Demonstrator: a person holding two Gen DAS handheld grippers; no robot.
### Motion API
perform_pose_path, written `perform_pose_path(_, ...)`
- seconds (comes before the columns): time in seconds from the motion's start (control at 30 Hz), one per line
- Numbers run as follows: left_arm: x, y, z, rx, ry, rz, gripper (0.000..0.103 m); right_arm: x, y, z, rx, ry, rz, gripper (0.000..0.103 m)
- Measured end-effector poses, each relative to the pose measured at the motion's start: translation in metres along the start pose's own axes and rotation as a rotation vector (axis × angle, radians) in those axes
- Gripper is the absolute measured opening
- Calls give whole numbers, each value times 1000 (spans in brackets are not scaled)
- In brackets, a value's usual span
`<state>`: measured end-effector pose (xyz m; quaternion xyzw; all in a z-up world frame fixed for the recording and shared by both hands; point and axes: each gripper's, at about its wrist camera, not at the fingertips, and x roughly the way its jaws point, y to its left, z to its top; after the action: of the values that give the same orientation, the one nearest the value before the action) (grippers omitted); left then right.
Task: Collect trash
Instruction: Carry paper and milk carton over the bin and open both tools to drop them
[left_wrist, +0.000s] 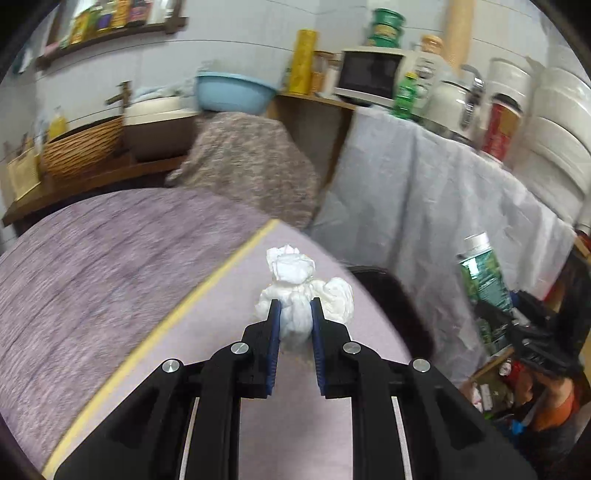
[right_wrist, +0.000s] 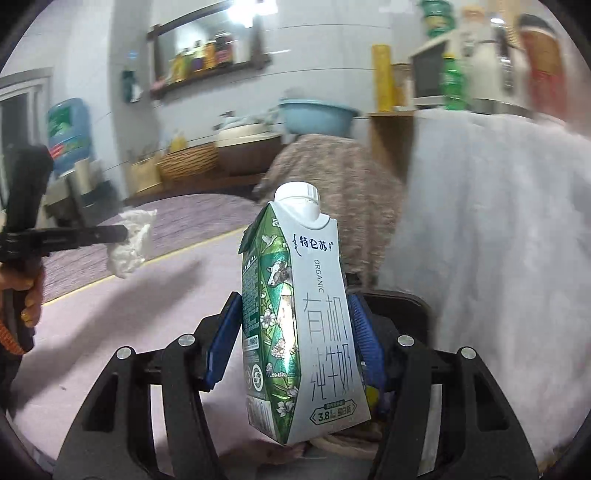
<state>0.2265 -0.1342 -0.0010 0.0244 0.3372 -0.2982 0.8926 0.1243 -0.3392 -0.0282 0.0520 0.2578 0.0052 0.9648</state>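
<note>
My left gripper (left_wrist: 295, 308) is shut on a crumpled white tissue wad (left_wrist: 299, 284) and holds it above the lilac table (left_wrist: 221, 325). The same wad (right_wrist: 131, 243) and the left gripper (right_wrist: 123, 233) show at the left of the right wrist view. My right gripper (right_wrist: 295, 306) is shut on a green-and-white milk carton (right_wrist: 299, 321) with a white cap, held upright over the table's right edge. A black bin (right_wrist: 402, 310) lies just behind the carton; its rim also shows in the left wrist view (left_wrist: 391, 291).
A table draped in white cloth (left_wrist: 424, 206) stands to the right, with a kettle (left_wrist: 454, 99), green bottle (left_wrist: 404, 96) and microwave (left_wrist: 369, 74) on it. A cloth-covered chair (left_wrist: 247, 162) stands behind the table. A shelf holds a wicker basket (left_wrist: 81, 147) and a blue basin (left_wrist: 232, 92).
</note>
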Motion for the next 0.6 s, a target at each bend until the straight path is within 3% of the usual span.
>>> perform_pose_path(0.17,44,-63,15,40,69,-138,16,-17,-30,-20,41,-2,-131,60)
perform_pose_path(0.23,65,-83,17,62,104,-156,16,-17,-47,-26,55,8,-169,60)
perform_pose_path(0.37,116,-123,12,100,207,-162,16,-18,-72,-41,104,28,-205,60)
perform_pose_path(0.6,178,-143,-11,108,337,-98,17,-14,-97,-60,134,72,-242,60)
